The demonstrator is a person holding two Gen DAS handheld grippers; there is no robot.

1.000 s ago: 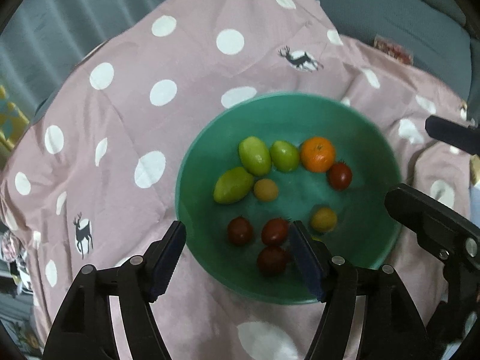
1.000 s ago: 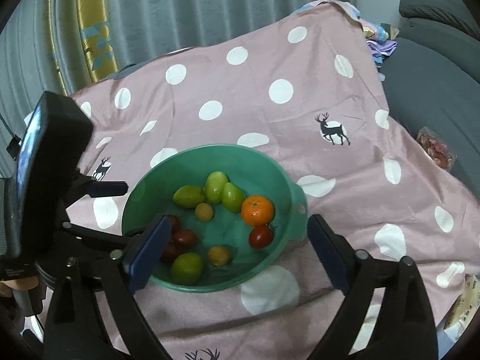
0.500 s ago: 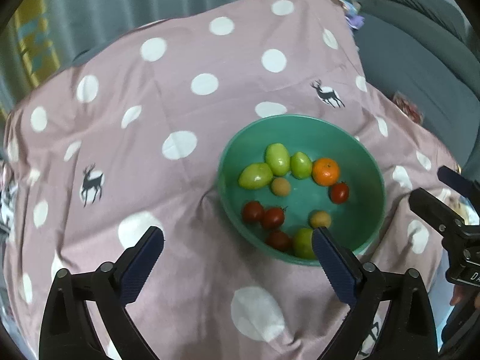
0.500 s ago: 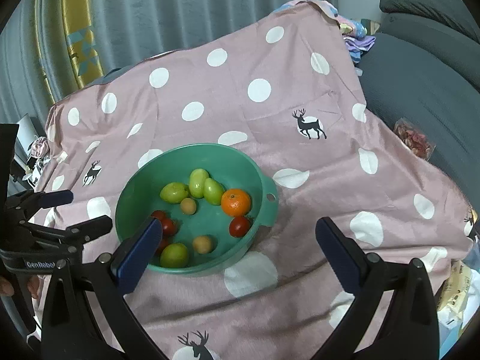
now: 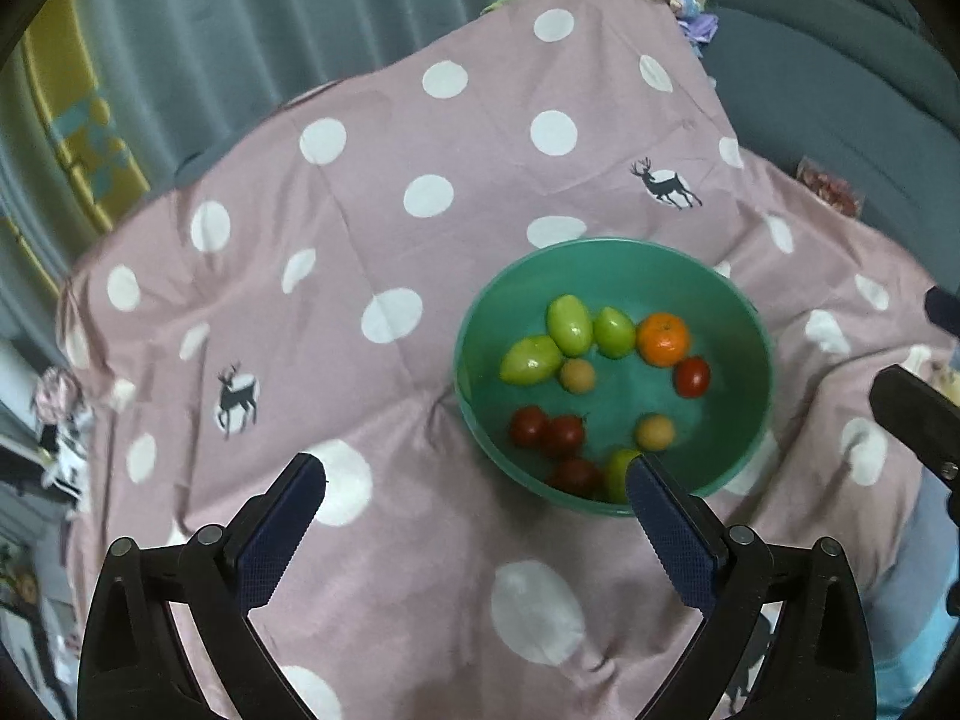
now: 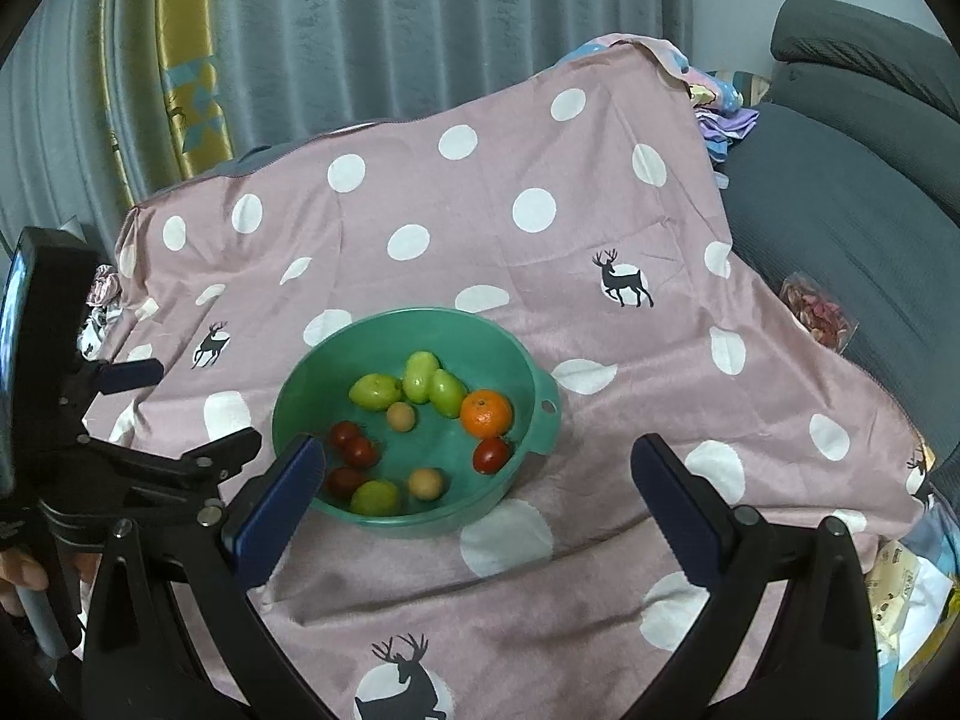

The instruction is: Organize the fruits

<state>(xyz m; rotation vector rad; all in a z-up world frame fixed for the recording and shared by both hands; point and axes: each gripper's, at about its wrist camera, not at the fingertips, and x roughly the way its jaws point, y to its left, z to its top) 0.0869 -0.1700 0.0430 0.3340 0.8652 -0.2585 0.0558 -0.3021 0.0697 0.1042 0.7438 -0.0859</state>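
Both tools are in my view and neither carries anything. The left tool [image 5: 474, 480] has its jaws spread wide; nothing lies between the blue pads, only the pink polka-dot cloth [image 5: 390, 240] beneath. The right pad of this tool overlaps the near rim of the green bowl [image 5: 480, 324] in the left wrist view; I cannot tell whether it touches. The right tool [image 6: 477, 456] also stands fully apart, with the bowl [image 6: 294, 396] seen beyond its left pad and bare cloth [image 6: 600, 180] between the pads.

All fruit sits inside the bowl, which rests on the cloth-covered desk. Contents, as read from the right wrist view:
- Three green oblong fruits [image 6: 420, 377] grouped at the far side, touching one another.
- One orange [image 6: 486, 413] just right of that group.
- One red tomato [image 6: 491, 455] directly in front of the orange.
- Two small tan fruits, one [image 6: 400, 417] near the green group, one [image 6: 426, 483] toward the near rim.
- Three dark red tomatoes [image 6: 354, 447] clustered on the left side.
- One more green fruit [image 6: 375, 497] against the near wall.

The bowl has a tab handle [image 6: 545, 411] with a hole on its right side. The left tool's black frame [image 6: 90, 462] shows at the left edge of the right wrist view, beside the bowl and apart from it. A grey sofa [image 6: 840, 210] stands right of the desk, and a grey curtain [image 6: 390, 30] hangs behind.
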